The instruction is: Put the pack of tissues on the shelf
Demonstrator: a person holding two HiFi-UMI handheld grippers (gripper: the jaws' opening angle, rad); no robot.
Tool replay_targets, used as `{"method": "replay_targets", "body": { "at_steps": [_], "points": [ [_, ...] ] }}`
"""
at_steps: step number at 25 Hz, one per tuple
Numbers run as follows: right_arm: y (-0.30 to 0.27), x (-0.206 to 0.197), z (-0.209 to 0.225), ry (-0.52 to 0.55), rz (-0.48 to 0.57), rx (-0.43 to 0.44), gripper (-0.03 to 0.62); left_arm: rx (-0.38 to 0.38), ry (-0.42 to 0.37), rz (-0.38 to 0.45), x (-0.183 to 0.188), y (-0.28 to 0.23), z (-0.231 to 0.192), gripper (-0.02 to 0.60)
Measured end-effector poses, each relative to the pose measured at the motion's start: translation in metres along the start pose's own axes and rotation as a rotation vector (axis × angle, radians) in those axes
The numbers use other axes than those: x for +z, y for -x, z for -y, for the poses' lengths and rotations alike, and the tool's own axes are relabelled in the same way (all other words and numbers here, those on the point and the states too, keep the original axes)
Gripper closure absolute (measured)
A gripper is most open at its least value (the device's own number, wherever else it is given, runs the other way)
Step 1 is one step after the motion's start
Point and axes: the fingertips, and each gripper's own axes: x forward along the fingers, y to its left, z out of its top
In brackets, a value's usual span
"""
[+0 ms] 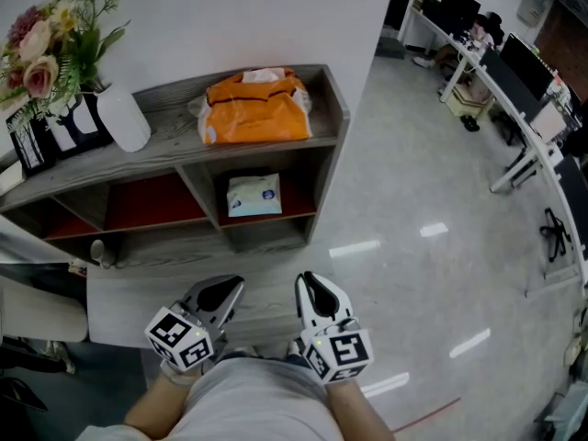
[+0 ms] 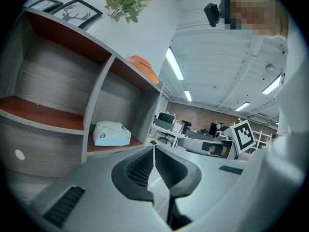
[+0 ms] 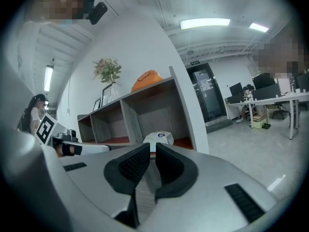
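the grey wooden shelf unit (image 1: 170, 136) stands against the white wall, with open compartments below its top board. on that top board, toward the right end, lies an orange bag (image 1: 255, 108), and toward the left a white vase (image 1: 123, 118) with flowers (image 1: 50, 39). the pack of tissues (image 1: 254, 195) lies flat on the red floor of the lower right compartment, roughly centred between its side walls and clear of the front edge. to my eye the placing itself is done, so what remains is a clean finish. the left gripper (image 1: 223, 289) and the right gripper (image 1: 310, 292) sit low and close to the person's body, side by side and well apart from the shelf. in the left gripper view the jaws meet with nothing between them. in the right gripper view the jaws show only a thin slit, also with nothing in it. both claws are therefore closed and empty. to end well, i would keep both tools back and low so that neither brushes the compartment's front edge or the divider. the pack looks soft and light and would slide at a touch, so any tidying push should be slow and square to its front face, using one closed claw only and stopping short of the back wall.
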Motion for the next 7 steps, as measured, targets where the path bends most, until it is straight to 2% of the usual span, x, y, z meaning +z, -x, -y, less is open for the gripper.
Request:
{"method": "replay_targets", "body": {
  "at_steps": [7],
  "points": [
    [0.0015, -0.0004, -0.0016, 0.007, 0.001, 0.006, 0.546, -0.005, -0.011, 0.004, -0.0013, 0.0000, 0.0030, 0.557]
  ]
}}
